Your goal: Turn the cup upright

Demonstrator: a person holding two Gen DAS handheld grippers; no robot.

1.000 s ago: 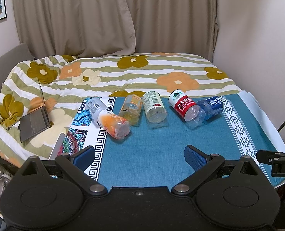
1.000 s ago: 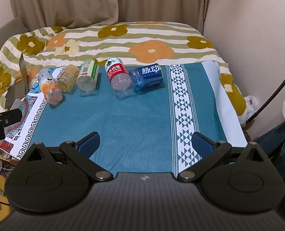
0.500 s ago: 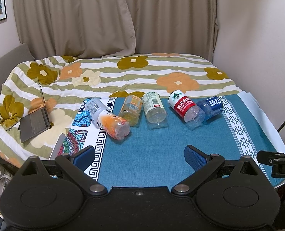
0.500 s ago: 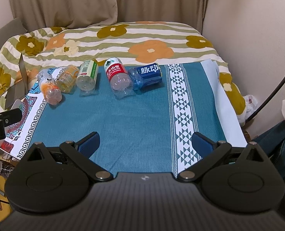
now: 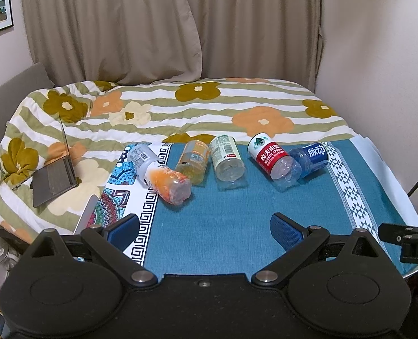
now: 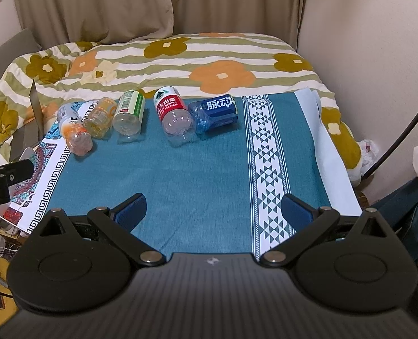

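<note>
Several cut plastic bottle cups lie on their sides in a row at the far edge of a blue cloth (image 5: 237, 226): an orange-and-white one (image 5: 163, 176), an amber one (image 5: 193, 162), a green-labelled one (image 5: 227, 158), a red-labelled one (image 5: 273, 159) and a blue one (image 5: 310, 156). The right wrist view shows the same row, with the red one (image 6: 173, 115) and the blue one (image 6: 214, 111) nearest its centre. My left gripper (image 5: 204, 230) is open and empty, well short of the cups. My right gripper (image 6: 213, 212) is open and empty too.
The cloth covers a small table in front of a bed with a flowered quilt (image 5: 209, 107). An open laptop (image 5: 58, 169) rests on the quilt at the left. A wall (image 6: 378, 42) stands close on the right, curtains behind.
The right wrist view has shifted slightly, so the cups sit a touch further left; the left view is unchanged. Both grippers stay open.
</note>
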